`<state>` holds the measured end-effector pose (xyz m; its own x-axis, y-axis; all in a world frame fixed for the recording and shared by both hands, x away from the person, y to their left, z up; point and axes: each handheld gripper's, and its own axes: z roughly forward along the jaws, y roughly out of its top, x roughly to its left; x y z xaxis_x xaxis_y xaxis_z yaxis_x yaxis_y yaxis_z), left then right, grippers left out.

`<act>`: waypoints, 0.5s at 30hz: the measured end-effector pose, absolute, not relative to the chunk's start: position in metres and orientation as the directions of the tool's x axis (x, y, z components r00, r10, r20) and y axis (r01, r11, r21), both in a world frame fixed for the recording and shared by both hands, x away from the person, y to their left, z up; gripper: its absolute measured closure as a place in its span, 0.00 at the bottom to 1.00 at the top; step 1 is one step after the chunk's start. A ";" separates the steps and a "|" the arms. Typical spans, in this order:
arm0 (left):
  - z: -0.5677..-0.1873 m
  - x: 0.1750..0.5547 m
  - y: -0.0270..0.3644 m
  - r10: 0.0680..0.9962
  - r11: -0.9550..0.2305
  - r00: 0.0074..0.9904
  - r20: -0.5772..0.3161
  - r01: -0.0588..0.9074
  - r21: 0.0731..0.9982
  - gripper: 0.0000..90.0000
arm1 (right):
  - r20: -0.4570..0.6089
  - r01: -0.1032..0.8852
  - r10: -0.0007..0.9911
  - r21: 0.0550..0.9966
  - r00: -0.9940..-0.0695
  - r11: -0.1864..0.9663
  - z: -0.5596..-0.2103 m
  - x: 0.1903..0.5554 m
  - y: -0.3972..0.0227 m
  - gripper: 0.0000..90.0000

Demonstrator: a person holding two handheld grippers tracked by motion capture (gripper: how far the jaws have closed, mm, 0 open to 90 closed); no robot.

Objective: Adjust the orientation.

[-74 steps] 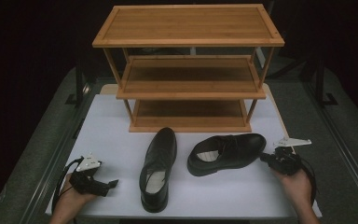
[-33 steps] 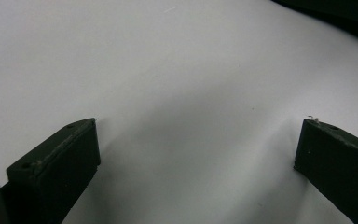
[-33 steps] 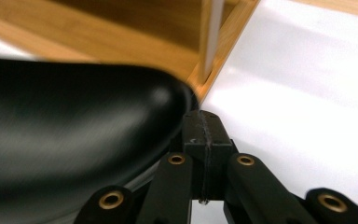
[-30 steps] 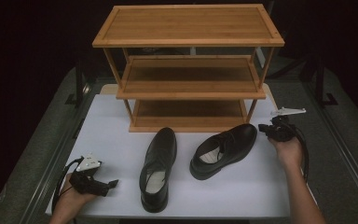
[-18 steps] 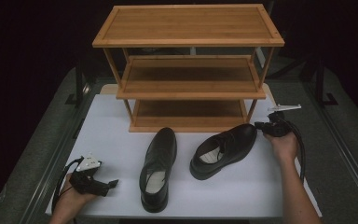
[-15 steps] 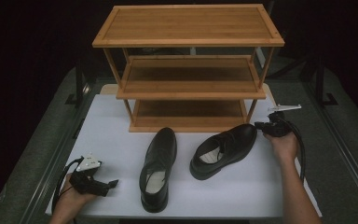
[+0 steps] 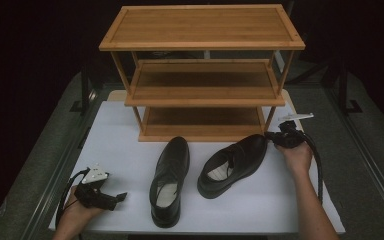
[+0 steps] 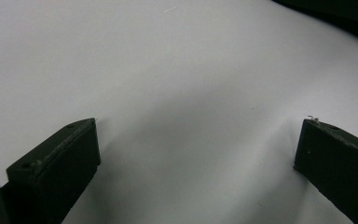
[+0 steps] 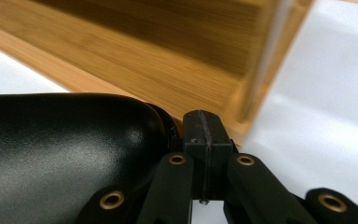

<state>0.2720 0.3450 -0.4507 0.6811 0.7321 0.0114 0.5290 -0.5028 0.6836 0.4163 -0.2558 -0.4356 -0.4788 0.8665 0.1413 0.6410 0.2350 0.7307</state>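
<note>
Black leather shoes: two dress shoes on the white table top, in front of a wooden rack.
Right-hand shoe [image 7: 232,164]: lying aslant, toe turned toward the rack's right front post, opening toward the person; pale lining visible inside; glossy toe cap large at the left of the right gripper view [image 9: 60,154].
Left-hand shoe [image 7: 169,179]: lying nearly straight, toe toward the rack, heel toward the person; just beside the other shoe, not touching it as far as can be told.
Right gripper [image 7: 276,139]: held in the person's right hand [image 7: 296,156], low at the table, at the toe of the right-hand shoe; tips pressed together [image 9: 204,137], nothing between them; side of the tips against or right beside the toe cap, contact hard to tell.
Left gripper [image 7: 114,198]: in the left hand [image 7: 77,215] at the near left corner of the table, well apart from both shoes; black jaws spread wide in the left gripper view [image 8: 196,154], bare white surface between them, nothing held.
Rack [image 7: 202,75]: bamboo-coloured, three shelves, standing at the far middle of the table; all shelves bare; bottom shelf just behind the shoe toes; blurred at the top of the right gripper view [image 9: 168,56].
Table [image 7: 120,135]: white sheet over a grey surround, dark room beyond.
Cables: black cord trailing from each gripper, along the right forearm [image 7: 321,175] and looping by the left hand [image 7: 65,192].
</note>
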 end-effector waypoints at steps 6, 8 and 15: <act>-0.451 0.272 0.345 0.732 -0.504 0.681 0.012 0.529 0.683 0.00 | 0.148 0.625 0.845 0.739 -0.515 0.251 -0.437 0.415 -0.242 1.00; -0.451 0.272 0.345 0.732 -0.504 0.681 0.012 0.529 0.683 0.00 | 0.147 0.616 0.834 0.744 -0.531 0.261 -0.437 0.414 -0.238 1.00; -0.451 0.272 0.345 0.732 -0.502 0.681 0.012 0.528 0.685 0.00 | 0.149 0.599 0.806 0.747 -0.573 0.288 -0.438 0.406 -0.220 1.00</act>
<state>0.2720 0.3449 -0.4509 0.6809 0.7323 0.0123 0.5277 -0.5021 0.6852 0.4061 -0.2199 -0.4381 -0.5727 0.8061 0.1490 0.5993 0.2876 0.7471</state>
